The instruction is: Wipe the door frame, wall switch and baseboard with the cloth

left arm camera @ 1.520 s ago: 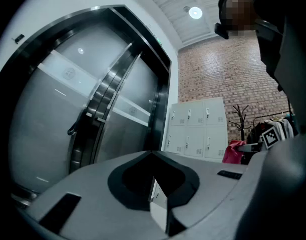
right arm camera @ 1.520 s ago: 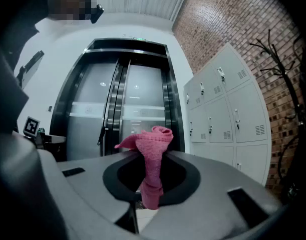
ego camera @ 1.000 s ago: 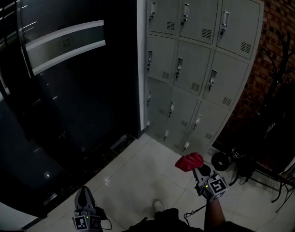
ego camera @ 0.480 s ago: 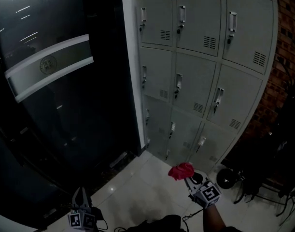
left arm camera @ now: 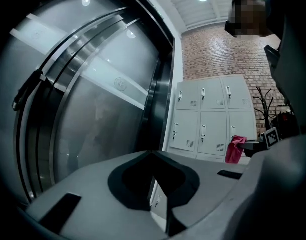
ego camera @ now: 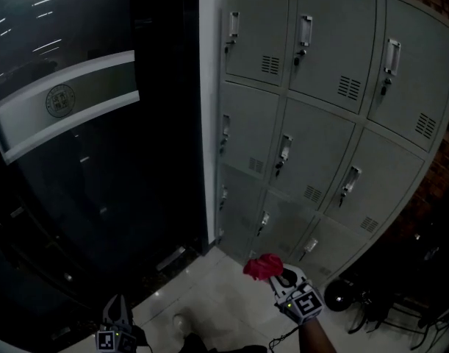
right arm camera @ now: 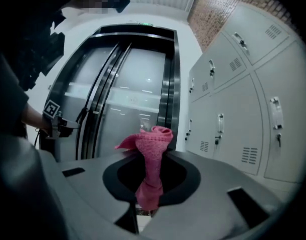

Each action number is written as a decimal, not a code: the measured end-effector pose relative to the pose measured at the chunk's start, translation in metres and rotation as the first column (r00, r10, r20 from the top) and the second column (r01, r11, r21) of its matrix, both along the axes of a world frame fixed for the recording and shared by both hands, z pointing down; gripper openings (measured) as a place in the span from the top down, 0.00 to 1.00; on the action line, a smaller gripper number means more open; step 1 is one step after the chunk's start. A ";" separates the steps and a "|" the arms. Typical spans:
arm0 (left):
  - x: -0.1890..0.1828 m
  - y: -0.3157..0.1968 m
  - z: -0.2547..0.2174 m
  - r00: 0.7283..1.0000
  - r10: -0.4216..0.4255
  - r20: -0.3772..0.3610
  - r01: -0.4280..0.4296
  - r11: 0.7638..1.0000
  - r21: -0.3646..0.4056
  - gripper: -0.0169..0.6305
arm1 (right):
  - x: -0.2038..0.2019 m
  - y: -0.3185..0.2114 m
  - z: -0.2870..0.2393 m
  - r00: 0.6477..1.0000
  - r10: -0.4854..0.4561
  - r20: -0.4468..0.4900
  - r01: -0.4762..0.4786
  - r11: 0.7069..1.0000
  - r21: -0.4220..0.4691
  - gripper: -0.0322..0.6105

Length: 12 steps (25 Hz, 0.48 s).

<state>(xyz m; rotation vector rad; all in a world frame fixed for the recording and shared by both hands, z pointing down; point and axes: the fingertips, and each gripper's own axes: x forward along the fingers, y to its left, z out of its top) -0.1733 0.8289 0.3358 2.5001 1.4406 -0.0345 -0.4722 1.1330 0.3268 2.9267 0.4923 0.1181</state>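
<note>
Dim room w/ grey lockers point(ego camera: 320, 123), brick wall point(left arm camera: 228, 54), dark glass door point(ego camera: 77, 168), pale tile floor point(ego camera: 224, 300).

Cloth point(ego camera: 262, 266) and right gripper point(ego camera: 275, 276) nearer the lockers point(ego camera: 320, 123) (left gripper point(ego camera: 117, 304) lower in view)

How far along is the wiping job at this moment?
Done: the red cloth is clamped in the right tongs. In hand: it is held in the air low in front of the lockers, touching nothing. Left: all the wiping, since the cloth is well clear of the door frame. The left tongs are shut and empty.
</note>
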 end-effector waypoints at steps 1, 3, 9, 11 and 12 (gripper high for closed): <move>0.013 0.010 0.004 1.000 0.005 -0.001 -0.005 1.000 0.003 0.98 | 0.016 0.008 -0.006 1.000 -0.004 0.009 0.004 1.000 -0.029 0.87; 0.043 0.033 0.012 1.000 0.023 -0.007 -0.023 1.000 0.014 0.98 | 0.051 0.027 -0.021 1.000 -0.006 0.016 0.008 0.996 -0.086 0.87; 0.146 0.108 -0.010 0.991 0.126 -0.045 -0.126 0.992 -0.004 0.98 | 0.165 0.093 -0.087 1.000 0.027 -0.009 -0.029 0.978 -0.208 0.87; 0.178 0.133 -0.031 0.982 0.169 -0.084 -0.170 0.985 -0.009 0.98 | 0.201 0.113 -0.112 0.999 0.040 -0.027 -0.046 0.968 -0.247 0.87; 0.192 0.145 -0.040 0.977 0.183 -0.106 -0.185 0.983 -0.003 0.98 | 0.217 0.123 -0.124 0.998 0.048 -0.033 -0.055 0.962 -0.268 0.87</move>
